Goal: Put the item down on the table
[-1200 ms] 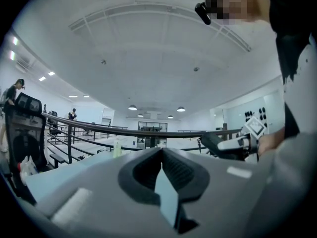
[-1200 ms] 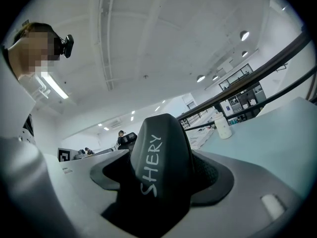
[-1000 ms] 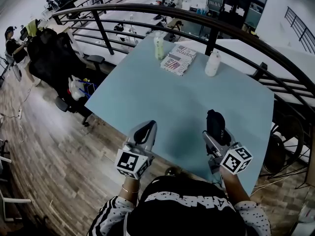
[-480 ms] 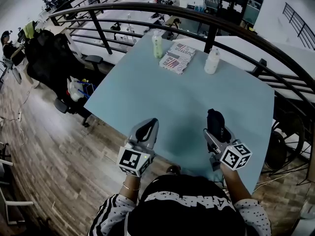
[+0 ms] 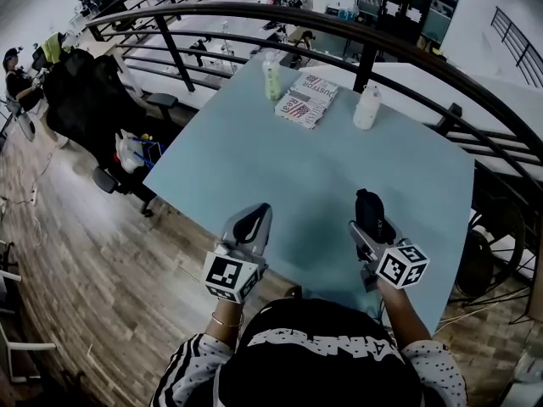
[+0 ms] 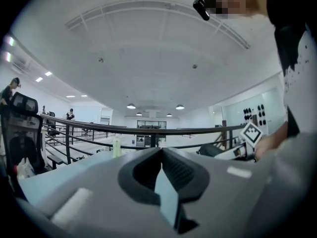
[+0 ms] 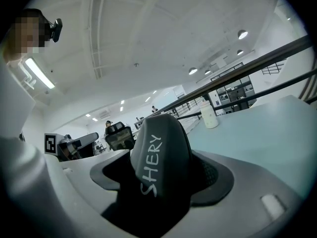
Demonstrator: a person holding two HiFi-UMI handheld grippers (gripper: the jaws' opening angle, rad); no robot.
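A black rounded item (image 5: 371, 209) with white lettering "SHERY" (image 7: 159, 168) sticks up between the jaws of my right gripper (image 5: 370, 203), which is shut on it. It is held low over the near right part of the light blue table (image 5: 322, 155). Whether it touches the table is hidden. My left gripper (image 5: 254, 220) hovers over the table's near edge to the left. Its black pads (image 6: 173, 168) meet at the tips with nothing between them.
At the table's far end stand a pale green bottle (image 5: 271, 76), a printed booklet (image 5: 306, 102) and a white bottle (image 5: 366, 107). A dark metal railing (image 5: 339, 30) curves behind the table. Black office chairs (image 5: 93, 91) stand on the wood floor at left.
Both grippers keep almost the same places over the near table edge; only a slight drift shows. The right gripper still holds the black item.
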